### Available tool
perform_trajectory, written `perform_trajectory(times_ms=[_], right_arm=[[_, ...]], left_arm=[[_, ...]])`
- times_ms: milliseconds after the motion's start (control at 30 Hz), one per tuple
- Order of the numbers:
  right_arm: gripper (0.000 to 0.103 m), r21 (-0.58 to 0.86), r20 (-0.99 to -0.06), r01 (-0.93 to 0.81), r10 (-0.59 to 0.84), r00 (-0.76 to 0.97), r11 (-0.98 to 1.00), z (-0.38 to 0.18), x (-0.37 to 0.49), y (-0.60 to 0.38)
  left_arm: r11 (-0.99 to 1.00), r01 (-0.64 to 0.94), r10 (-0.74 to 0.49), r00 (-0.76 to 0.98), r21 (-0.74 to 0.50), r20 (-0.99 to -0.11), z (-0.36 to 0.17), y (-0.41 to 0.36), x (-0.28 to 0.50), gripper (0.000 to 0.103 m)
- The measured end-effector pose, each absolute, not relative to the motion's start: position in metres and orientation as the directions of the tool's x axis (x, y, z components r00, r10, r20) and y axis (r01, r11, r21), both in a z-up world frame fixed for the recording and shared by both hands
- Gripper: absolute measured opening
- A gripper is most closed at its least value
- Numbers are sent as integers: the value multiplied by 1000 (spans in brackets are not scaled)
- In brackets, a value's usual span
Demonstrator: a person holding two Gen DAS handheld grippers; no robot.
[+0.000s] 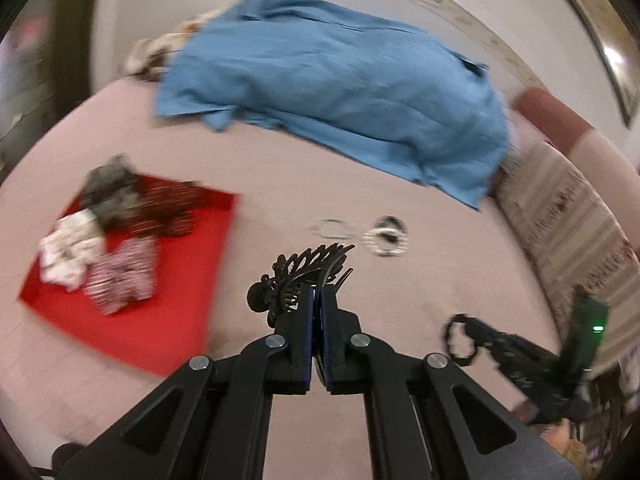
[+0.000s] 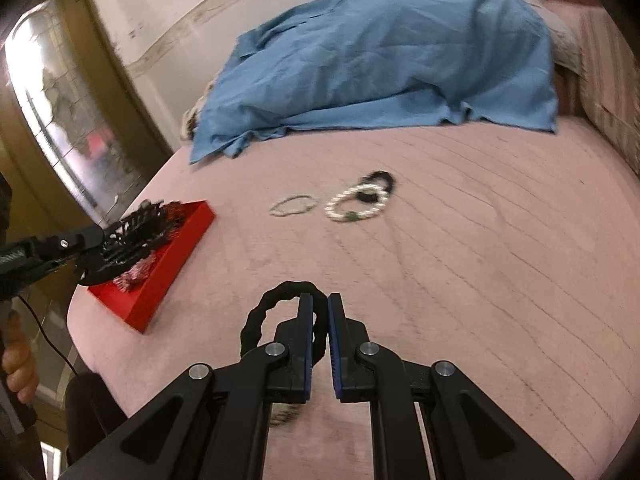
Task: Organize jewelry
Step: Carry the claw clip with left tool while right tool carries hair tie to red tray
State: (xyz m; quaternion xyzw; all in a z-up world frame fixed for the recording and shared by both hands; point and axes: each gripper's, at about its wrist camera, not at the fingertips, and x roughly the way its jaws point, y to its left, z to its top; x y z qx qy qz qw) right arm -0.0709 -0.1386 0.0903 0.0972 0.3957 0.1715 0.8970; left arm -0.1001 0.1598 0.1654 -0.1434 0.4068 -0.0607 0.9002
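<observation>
My left gripper (image 1: 317, 289) is shut on a black leaf-shaped hair clip (image 1: 304, 276) and holds it above the pink bed, to the right of the red tray (image 1: 188, 280). In the right wrist view that clip (image 2: 128, 236) hangs over the red tray (image 2: 168, 272). My right gripper (image 2: 320, 298) is shut on a black scrunchie (image 2: 272, 316) above the bed; it shows in the left wrist view (image 1: 460, 336) too. A thin pearl bracelet (image 2: 294, 205), a thick pearl bracelet (image 2: 356, 206) and a black hair tie (image 2: 378, 184) lie on the bed ahead.
The red tray holds several patterned scrunchies (image 1: 116, 248). A blue cloth (image 2: 392, 48) lies over a pillow at the far side of the pink bed (image 2: 480, 260). A striped cushion (image 1: 568, 220) lines the right edge. A mirror (image 2: 60, 112) stands at left.
</observation>
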Motion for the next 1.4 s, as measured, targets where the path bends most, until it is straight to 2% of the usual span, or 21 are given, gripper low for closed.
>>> perform_trajectory(times_ms=[267, 667, 1000, 1400], right_arm=[[8, 310, -677, -361, 471, 565, 879, 113, -62, -68], [8, 303, -707, -501, 544, 452, 810, 125, -44, 48], [8, 289, -767, -562, 539, 348, 775, 93, -19, 141], [9, 297, -814, -579, 519, 263, 759, 50, -13, 199]], left_arm=[[929, -194, -99, 690, -315, -717, 153, 249, -128, 4], [897, -335, 4, 658, -288, -753, 128, 322, -122, 4], [903, -385, 92, 602, -187, -794, 105, 345, -98, 4], [882, -400, 63, 624, -249, -779, 98, 366, -98, 5]])
